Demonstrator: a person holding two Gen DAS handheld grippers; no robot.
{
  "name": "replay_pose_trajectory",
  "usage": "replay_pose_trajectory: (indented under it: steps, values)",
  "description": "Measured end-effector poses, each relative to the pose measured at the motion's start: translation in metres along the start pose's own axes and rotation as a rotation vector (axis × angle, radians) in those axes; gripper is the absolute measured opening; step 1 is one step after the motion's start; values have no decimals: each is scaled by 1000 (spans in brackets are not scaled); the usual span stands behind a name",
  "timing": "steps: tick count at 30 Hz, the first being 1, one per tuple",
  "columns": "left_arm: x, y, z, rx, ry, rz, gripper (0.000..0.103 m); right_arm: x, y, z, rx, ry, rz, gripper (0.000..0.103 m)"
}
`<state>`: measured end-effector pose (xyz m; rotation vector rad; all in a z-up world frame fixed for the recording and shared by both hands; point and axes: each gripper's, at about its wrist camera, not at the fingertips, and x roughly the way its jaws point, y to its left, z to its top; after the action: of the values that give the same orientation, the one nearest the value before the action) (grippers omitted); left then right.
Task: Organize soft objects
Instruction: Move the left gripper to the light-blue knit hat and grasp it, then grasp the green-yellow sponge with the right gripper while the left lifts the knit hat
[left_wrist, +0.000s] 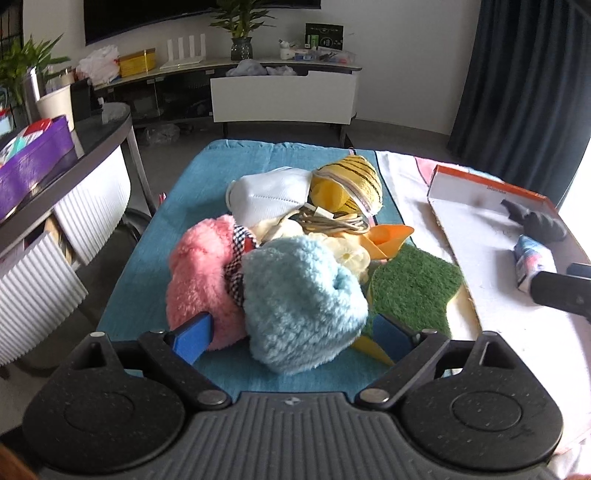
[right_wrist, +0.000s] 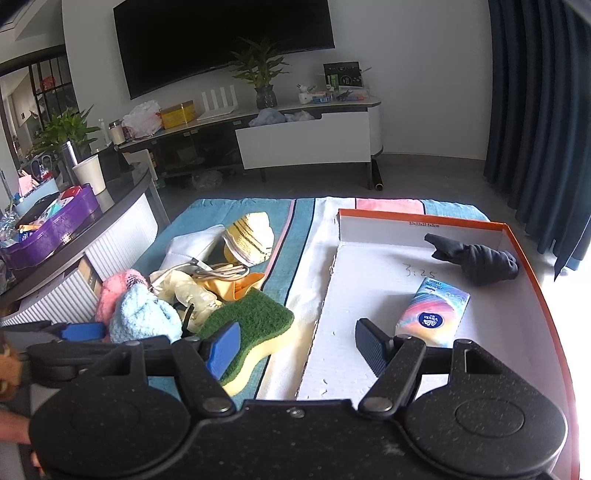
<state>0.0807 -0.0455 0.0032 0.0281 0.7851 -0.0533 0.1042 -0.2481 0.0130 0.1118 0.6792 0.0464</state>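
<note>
Pile (left_wrist: 295, 240) of fluffy soft items sits mid-cloth, bare teal margin around. Left gripper (left_wrist: 295, 334) wide open, straddling fuzzy blue puff (left_wrist: 299, 299), no grip. Right gripper (right_wrist: 295, 347) wide open, empty, over box (right_wrist: 532, 273) edge; rough green sponge (right_wrist: 255, 317) beside.

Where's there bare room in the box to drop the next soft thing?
The white floor of the orange-rimmed box is bare along its left wall and near end. The far right is crowded: black socks and tissue pack.
</note>
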Motion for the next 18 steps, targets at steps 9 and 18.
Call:
replay_pose_trajectory:
  steps: [9, 18]
  values:
    - [-10, 8, -1, -30, -31, -44, 44, 4, -1, -3, 12, 23, 7, 82]
    - [-53, 29, -6, -103, -96, -140, 43, 19, 16, -8, 24, 84, 48, 83]
